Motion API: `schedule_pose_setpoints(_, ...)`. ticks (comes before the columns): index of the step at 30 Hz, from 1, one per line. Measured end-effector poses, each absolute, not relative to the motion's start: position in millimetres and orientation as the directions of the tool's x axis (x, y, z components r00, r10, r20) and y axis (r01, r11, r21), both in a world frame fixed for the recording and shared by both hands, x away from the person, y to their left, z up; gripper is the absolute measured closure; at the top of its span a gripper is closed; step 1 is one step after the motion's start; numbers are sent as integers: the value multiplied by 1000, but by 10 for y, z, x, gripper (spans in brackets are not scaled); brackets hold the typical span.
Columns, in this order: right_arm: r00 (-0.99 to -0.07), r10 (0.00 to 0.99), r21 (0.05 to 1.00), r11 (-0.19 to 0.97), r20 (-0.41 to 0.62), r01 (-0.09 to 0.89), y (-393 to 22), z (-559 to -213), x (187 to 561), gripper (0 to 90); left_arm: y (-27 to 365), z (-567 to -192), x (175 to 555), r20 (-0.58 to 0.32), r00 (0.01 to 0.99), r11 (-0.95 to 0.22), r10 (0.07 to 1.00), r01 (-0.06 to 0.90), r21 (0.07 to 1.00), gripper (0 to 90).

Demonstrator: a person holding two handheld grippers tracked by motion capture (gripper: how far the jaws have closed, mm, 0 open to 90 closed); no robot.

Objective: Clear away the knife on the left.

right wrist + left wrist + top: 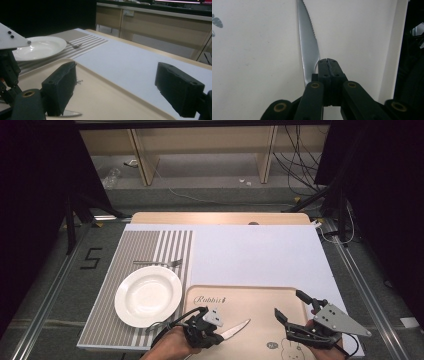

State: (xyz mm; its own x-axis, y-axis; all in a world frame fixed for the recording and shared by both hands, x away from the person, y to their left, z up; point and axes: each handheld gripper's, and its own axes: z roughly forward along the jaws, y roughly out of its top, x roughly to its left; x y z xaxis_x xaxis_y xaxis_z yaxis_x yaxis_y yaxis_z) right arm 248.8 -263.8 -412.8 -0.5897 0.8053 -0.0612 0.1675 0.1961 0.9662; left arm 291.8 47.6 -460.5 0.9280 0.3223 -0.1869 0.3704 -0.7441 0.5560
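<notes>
Left gripper view, left gripper [327, 60] fingers pinching knife [308, 42], high view, right gripper [290, 306] spread

The left gripper [212, 332] is lying low at the near edge of the high view, pointing rightward, with the person's left hand [172, 345] wrapping its body from below. In the left gripper view its two black jaws are meeting pad to pad, fully closed. The right gripper [292, 307] is sitting at the near right, angled leftward and away from the person, its jaws standing wide apart with nothing between them. The right hand [325, 347] is holding it from beneath.
</notes>
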Motion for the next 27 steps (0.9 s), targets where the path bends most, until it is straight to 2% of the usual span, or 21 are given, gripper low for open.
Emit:
schedule_pose_setpoints(18,-590,805,966,199,-63,168,-2634,-4129,2485,186,457,-4707,2956,-181,919,-750,350,390,533,894)
schedule_pose_setpoints(27,-589,805,965,200,-64,168,-2634,-4131,2489,187,552,-4712,3053,-159,902,-742,401,422,521,894)
